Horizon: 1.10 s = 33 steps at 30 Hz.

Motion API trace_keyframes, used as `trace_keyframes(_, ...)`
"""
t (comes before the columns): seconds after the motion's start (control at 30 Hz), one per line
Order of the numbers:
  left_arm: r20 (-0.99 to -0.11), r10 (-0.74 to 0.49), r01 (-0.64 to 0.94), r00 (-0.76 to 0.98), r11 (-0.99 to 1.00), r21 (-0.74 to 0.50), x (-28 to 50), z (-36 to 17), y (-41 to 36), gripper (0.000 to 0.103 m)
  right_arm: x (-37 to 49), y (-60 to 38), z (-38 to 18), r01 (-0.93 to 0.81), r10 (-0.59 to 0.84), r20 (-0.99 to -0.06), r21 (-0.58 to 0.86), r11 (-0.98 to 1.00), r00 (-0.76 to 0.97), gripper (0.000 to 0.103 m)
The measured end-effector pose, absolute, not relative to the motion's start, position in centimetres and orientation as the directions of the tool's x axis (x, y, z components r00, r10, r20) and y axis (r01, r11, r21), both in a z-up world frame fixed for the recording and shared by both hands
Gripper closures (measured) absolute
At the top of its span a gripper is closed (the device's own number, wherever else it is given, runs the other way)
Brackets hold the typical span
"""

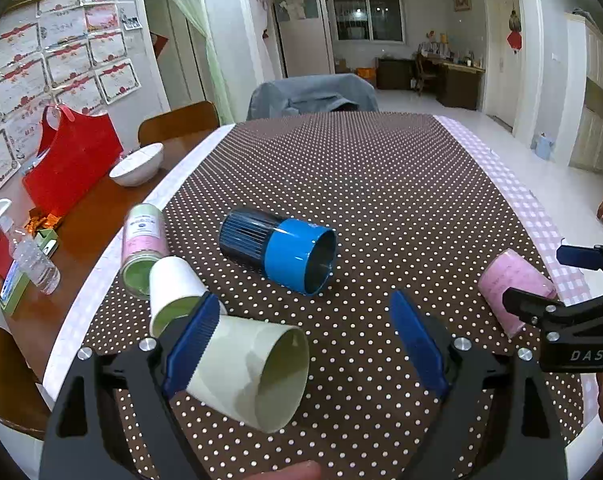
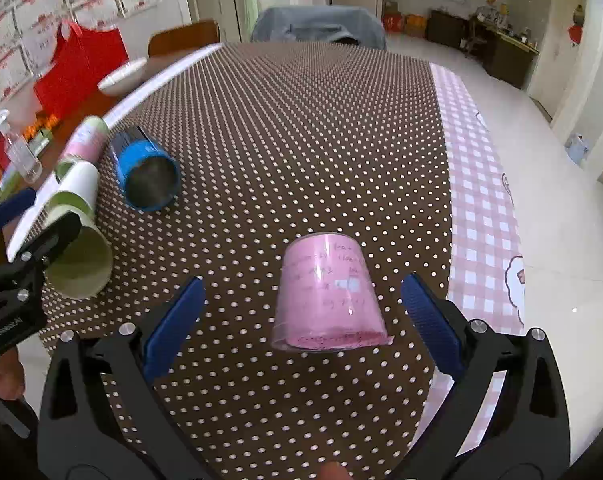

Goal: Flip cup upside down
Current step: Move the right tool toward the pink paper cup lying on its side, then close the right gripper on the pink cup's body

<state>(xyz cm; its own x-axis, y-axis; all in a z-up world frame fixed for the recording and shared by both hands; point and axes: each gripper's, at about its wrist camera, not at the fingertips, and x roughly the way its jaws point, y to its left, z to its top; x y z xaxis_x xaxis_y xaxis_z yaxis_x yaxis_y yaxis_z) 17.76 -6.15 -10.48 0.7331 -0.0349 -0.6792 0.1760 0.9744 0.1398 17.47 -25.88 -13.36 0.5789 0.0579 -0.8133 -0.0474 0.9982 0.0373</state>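
A pink cup (image 2: 328, 298) stands upside down on the dotted tablecloth, between the open fingers of my right gripper (image 2: 303, 312), which do not touch it; it also shows in the left wrist view (image 1: 515, 286). My left gripper (image 1: 305, 340) is open, with a pale green paper cup (image 1: 247, 374) lying on its side against its left finger (image 1: 193, 340). A blue and black cup (image 1: 279, 250) lies on its side mid-table. A white paper cup (image 1: 173, 286) and a pink-green cup (image 1: 143, 242) lie to the left.
A white bowl (image 1: 137, 164), a red bag (image 1: 67, 160) and a plastic bottle (image 1: 33, 258) sit on the wooden table at the left. A chair with a grey cloth (image 1: 313, 94) stands at the far end. The pink checked cloth edge (image 2: 481, 200) runs along the right.
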Motion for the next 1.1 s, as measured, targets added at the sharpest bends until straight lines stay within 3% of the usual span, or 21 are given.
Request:
trace_keyframes(0.6, -0.734, -0.059, 0.21, 0.677, 0.971, 0.115, 21.4, -12.5, -7.4, 0.017, 22.2, -26.7, -16.1, -0.114, 0.072, -0.918, 0.03, 0.993, 0.389, 0.008)
trace_keyframes(0.7, -0.733, -0.064, 0.214, 0.677, 0.97, 0.112, 21.4, -12.5, -7.4, 0.017, 23.0, -26.7, -16.6, -0.115, 0.068, -0.929, 0.028, 0.993, 0.364, 0.019)
trace_keyframes(0.77, -0.733, -0.069, 0.216, 0.677, 0.97, 0.109, 21.3, -12.5, -7.5, 0.017, 23.2, -26.7, -17.0, -0.114, 0.057, -0.936, 0.018, 0.993, 0.348, 0.042)
trace_keyframes(1.1, -0.725, -0.073, 0.214, 0.685, 0.971, 0.104, 20.3, -12.1, -7.3, 0.017, 22.2, -26.7, -16.6, -0.113, 0.115, -0.918, 0.078, 0.991, 0.379, 0.042)
